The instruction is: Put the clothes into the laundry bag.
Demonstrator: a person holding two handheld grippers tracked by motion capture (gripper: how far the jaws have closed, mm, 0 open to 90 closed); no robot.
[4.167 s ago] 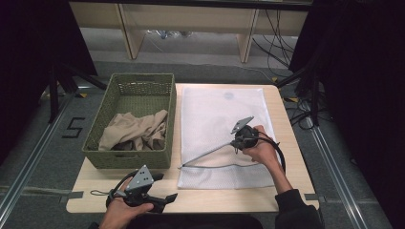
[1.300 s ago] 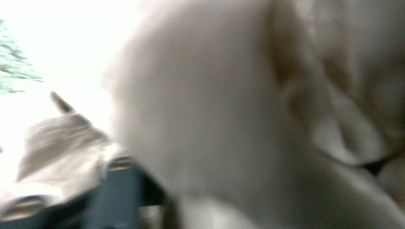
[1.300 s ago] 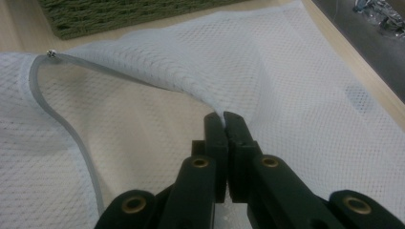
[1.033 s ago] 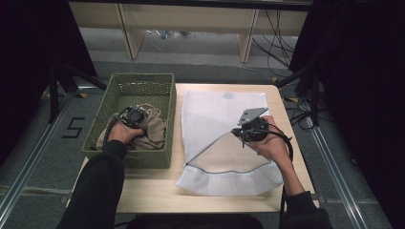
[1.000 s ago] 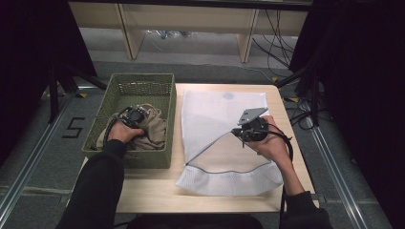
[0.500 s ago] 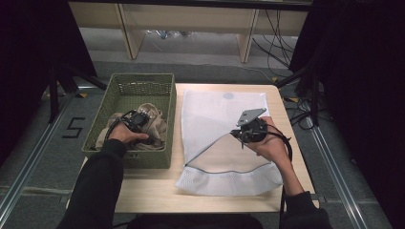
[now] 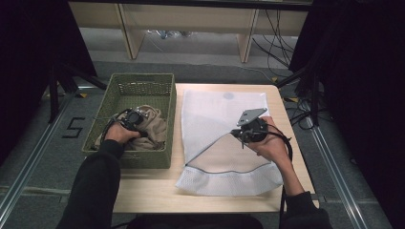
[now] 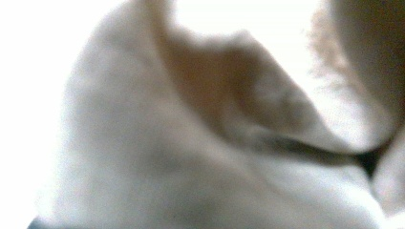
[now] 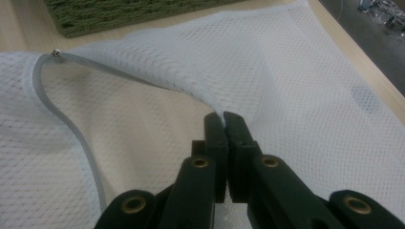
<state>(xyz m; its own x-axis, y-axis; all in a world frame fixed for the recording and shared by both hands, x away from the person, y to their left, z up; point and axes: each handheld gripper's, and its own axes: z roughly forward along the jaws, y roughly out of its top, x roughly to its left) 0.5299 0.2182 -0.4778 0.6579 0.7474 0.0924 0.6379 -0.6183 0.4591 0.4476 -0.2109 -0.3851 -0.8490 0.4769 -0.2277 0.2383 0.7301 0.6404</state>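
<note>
Nearest the person's edge of the pale wooden table point(image 7: 143, 195), the white mesh laundry bag point(image 7: 224, 119) is lying flat, its ruffled open end toward the near edge and its closed end reaching the far edge. The right gripper point(image 7: 242, 135) is hovering over the middle of the bag, its jaws pressed together and pinching the upper mesh layer by the grey zipper edge point(image 9: 67, 119), lifting it so the mouth is gaping in a wide triangle; the right gripper view is showing the netting caught between the black tips point(image 9: 223, 125).

Farther to the left, in the green woven plastic basket point(image 7: 125, 160) standing along the table's left edge, the left gripper point(image 7: 135, 119) is digging down into the crumpled beige cloth garment point(image 7: 154, 128). Its jaws have just been closing; the left gripper view is showing blurred beige folds point(image 8: 191, 143) right up against the lens, so I cannot tell whether the pads are biting yet.

As I judge it, the bag is already unzipped and held open, and that half is done. Left to do: getting a sure hold on the garment, lifting it out of the basket, carrying it across, stuffing it through the opening, and probably zipping up.
</note>
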